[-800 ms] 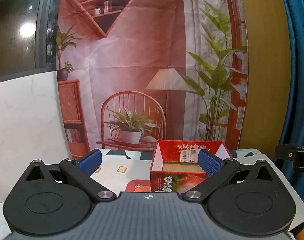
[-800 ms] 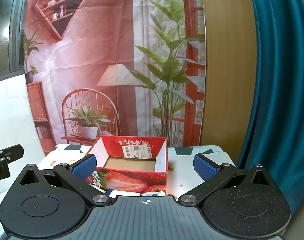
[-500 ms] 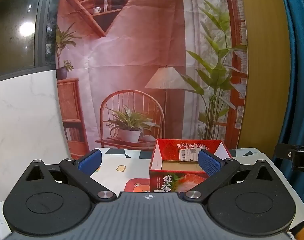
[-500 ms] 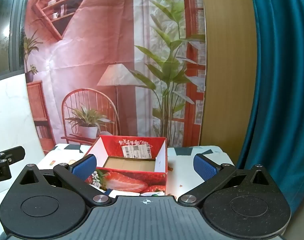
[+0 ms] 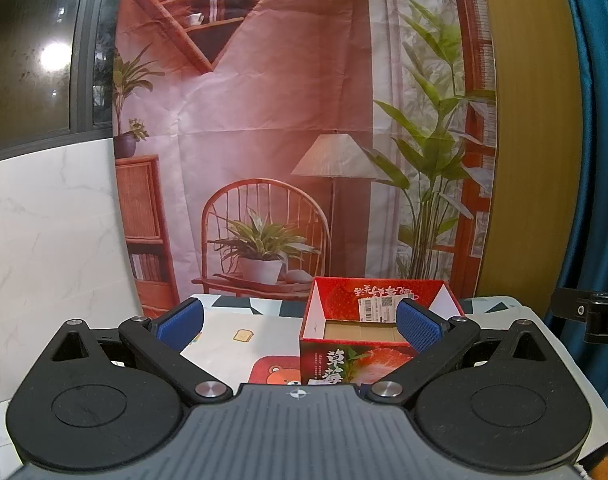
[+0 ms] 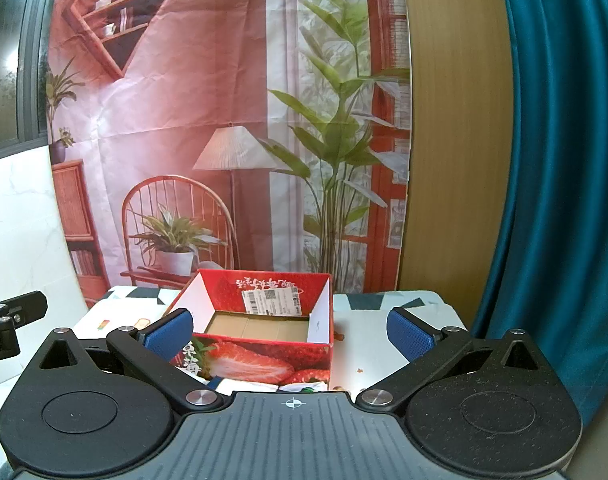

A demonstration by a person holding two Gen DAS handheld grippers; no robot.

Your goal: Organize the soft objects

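Blue-padded fingers (image 5: pixel 180 322) of the left gripper (image 5: pixel 300 326) stand spread as wide as they go, with nothing between them; the right gripper (image 6: pixel 290 330) is just as wide apart and just as empty, its own blue fingers (image 6: pixel 408 334) framing open air above the table.

Ahead of both sits a red strawberry-printed box (image 6: pixel 264 336), open at the top, with a brown cardboard floor and a white barcode label (image 6: pixel 272 302) stuck on its inner far wall. Nothing shows inside it. In the left view the box lies right of centre, partly behind the right-hand finger; in the right view it lies left of centre, its near left corner behind the left-hand finger. Its long side runs roughly across both views, and its strawberry face turns toward the cameras. At the foot of that face, just above the right gripper's body, some white and green things (image 6: pixel 304 388) peek out; what they are cannot be told. Nothing stands between either gripper and the box.

Under it all is a table (image 5: pixel 240 320) covered by a light cloth with cartoon prints, among them a toast slice (image 5: pixel 243 335) and a bear on a red patch (image 5: pixel 278 374). Behind hangs a creased printed backdrop (image 5: pixel 288 120) showing a chair, a lamp, shelves and plants. A marble-look wall (image 5: pixel 52 240) and a dark window (image 5: pixel 28 52) lie left; a wooden panel (image 6: pixel 452 120) and a teal curtain (image 6: pixel 556 160) lie right.
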